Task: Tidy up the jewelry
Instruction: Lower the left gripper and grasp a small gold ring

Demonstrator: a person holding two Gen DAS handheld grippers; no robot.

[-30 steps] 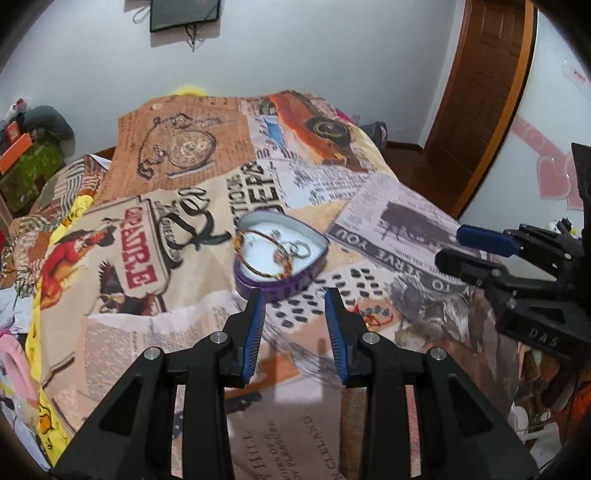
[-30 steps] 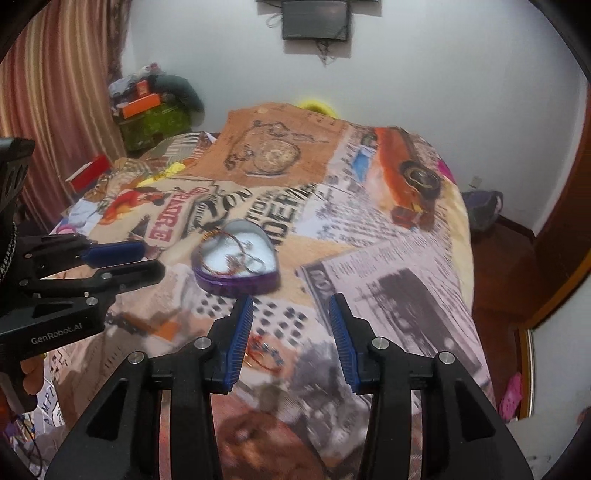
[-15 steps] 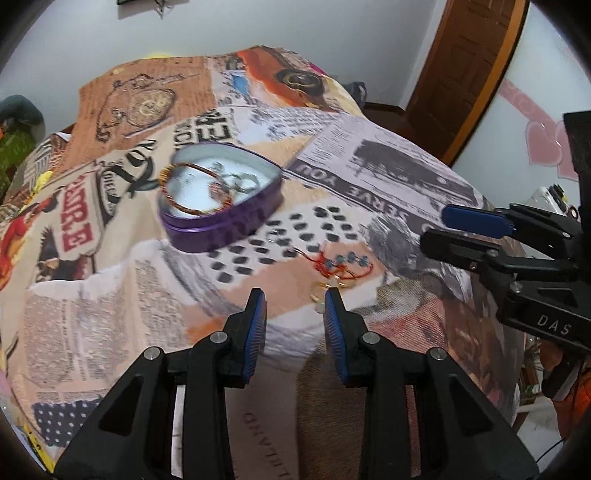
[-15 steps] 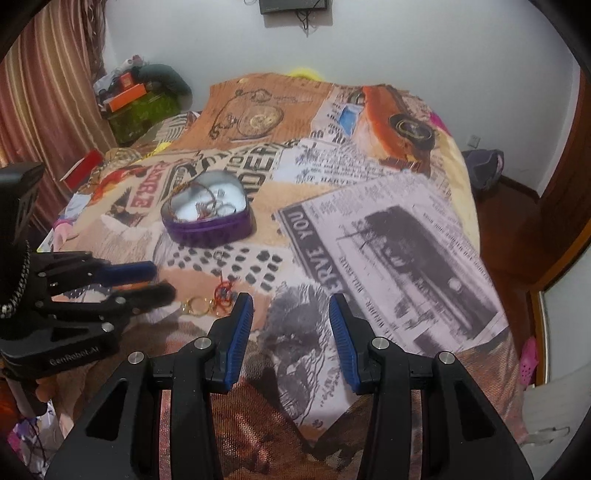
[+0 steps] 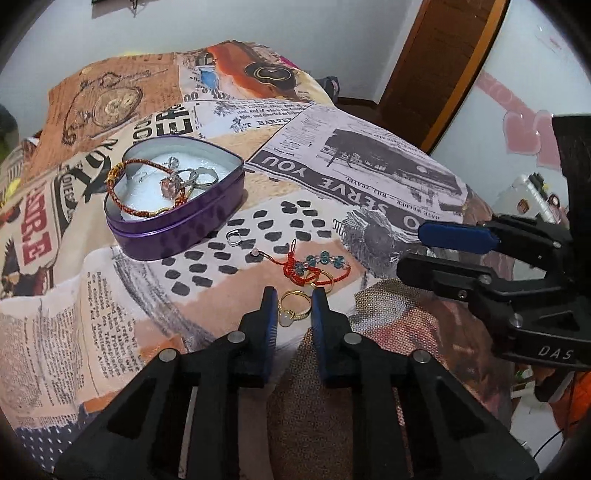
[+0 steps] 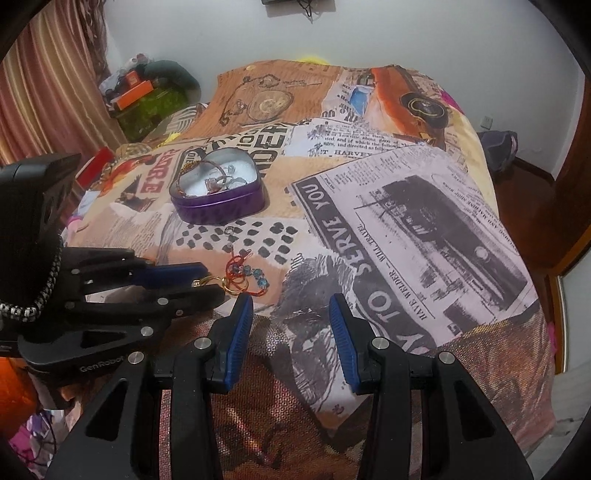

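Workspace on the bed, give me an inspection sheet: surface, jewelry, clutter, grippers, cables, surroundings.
Surface: bed with a newspaper-print bedspread, wrinkled.
Job's things: purple heart-shaped tin, open, holding a braided bracelet and rings. Loose on the spread: gold ring with a pale stone, red cord bracelet with blue beads, second gold ring partly under it, small silver clasp.
Clutter: boxes and bags piled by the curtain.
Grippers: left gripper straddles the gold ring, fingers have just been closing, contact not clear. Right gripper open over bare spread, holding nothing.
Cables: cords hanging under the wall screen.
Surroundings: wooden door, striped curtain.
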